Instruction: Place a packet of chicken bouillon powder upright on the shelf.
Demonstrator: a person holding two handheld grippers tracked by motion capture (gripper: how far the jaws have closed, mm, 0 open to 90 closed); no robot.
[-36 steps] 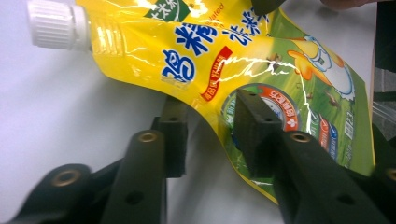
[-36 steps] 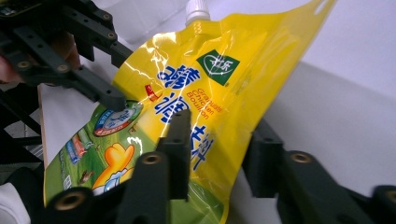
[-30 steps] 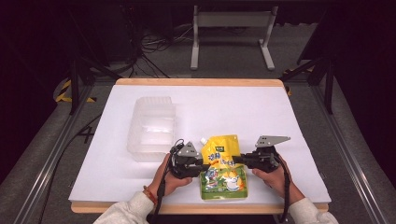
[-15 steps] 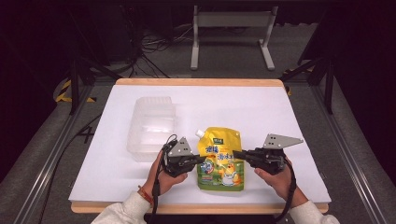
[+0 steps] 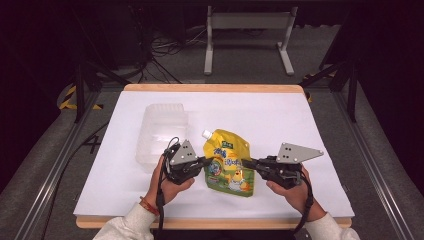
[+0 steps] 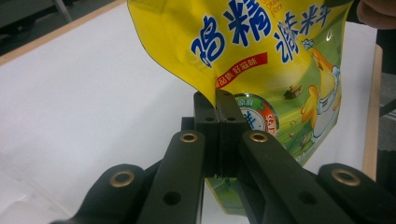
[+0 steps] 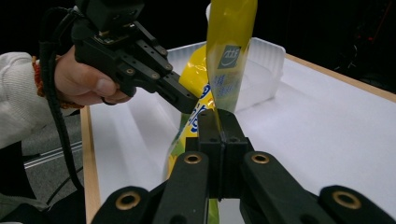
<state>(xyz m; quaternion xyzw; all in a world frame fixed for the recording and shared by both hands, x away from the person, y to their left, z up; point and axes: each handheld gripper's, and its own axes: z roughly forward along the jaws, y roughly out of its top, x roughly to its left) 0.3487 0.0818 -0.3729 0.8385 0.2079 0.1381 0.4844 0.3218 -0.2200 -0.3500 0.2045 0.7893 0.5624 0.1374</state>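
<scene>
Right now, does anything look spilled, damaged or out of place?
Nothing stands out. The yellow spout pouch is intact, pinched at its side edges by the left claw and right claw; its white cap is on.

Count: 1 yellow spouted pouch (image 5: 229,162), chick picture + blue print on front. 1 clear plastic container (image 5: 161,134). 1 white sheet (image 5: 280,120) over 1 wooden worktop (image 5: 215,88). 2 tools: 1 left tool (image 5: 206,162), 1 right tool (image 5: 246,164), each w/ 1 grey plate. 2 hands. 1 metal stand (image 5: 248,31) on floor behind.
</scene>
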